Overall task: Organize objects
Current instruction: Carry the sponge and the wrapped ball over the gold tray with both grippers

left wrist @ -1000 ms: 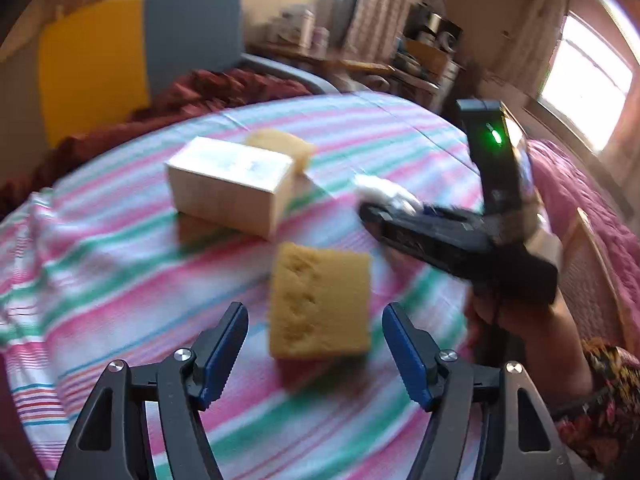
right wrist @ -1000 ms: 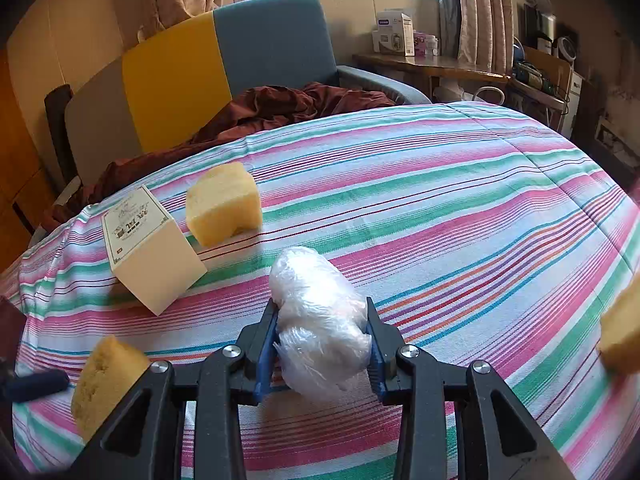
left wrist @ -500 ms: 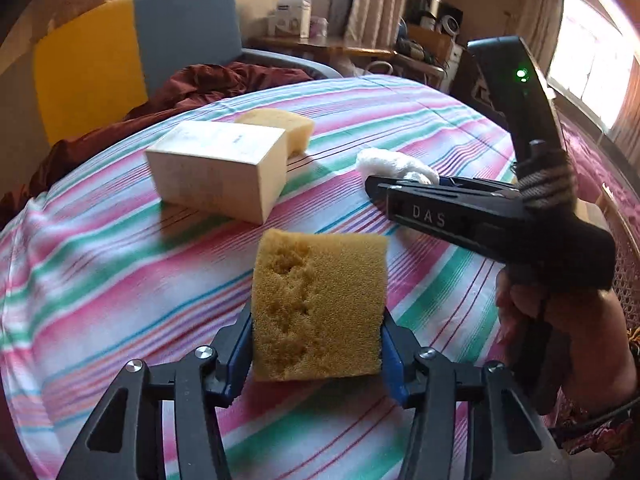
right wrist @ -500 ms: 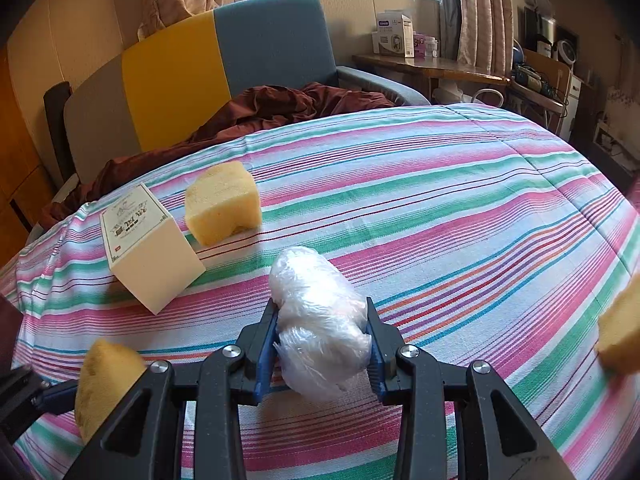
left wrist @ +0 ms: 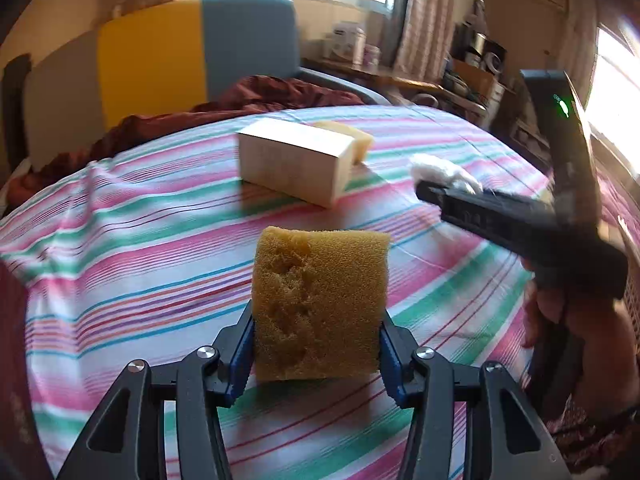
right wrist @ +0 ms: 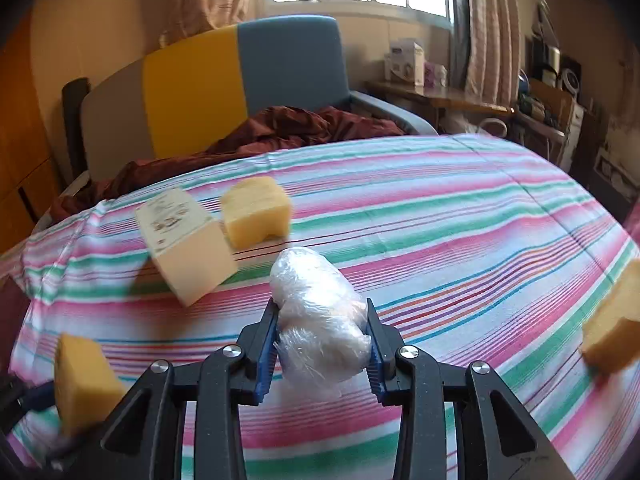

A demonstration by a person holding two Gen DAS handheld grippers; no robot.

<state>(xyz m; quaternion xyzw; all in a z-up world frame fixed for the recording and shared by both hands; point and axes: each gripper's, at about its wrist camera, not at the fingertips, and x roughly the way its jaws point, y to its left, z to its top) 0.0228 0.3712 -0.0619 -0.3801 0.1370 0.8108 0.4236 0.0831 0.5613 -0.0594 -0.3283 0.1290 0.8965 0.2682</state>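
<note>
My left gripper (left wrist: 318, 354) is shut on a yellow sponge (left wrist: 320, 304) and holds it above the striped tablecloth (left wrist: 140, 264). My right gripper (right wrist: 322, 346) is shut on a white plastic-wrapped bundle (right wrist: 320, 316); it also shows in the left wrist view (left wrist: 442, 170). A cream box (right wrist: 186, 246) lies on the cloth with a second yellow sponge (right wrist: 256, 210) beside it. A third sponge (right wrist: 614, 320) sits at the right edge. The held sponge shows at lower left in the right wrist view (right wrist: 82, 380).
A yellow and blue armchair (right wrist: 240, 84) with a maroon blanket (right wrist: 280, 128) stands behind the table. A cluttered desk (right wrist: 440, 96) and shelves are at the back right. The cloth falls away at the left edge.
My left gripper closed on the yellow sponge and lifted it off the cloth. My right gripper moved forward, towards the box, still holding the bundle.
</note>
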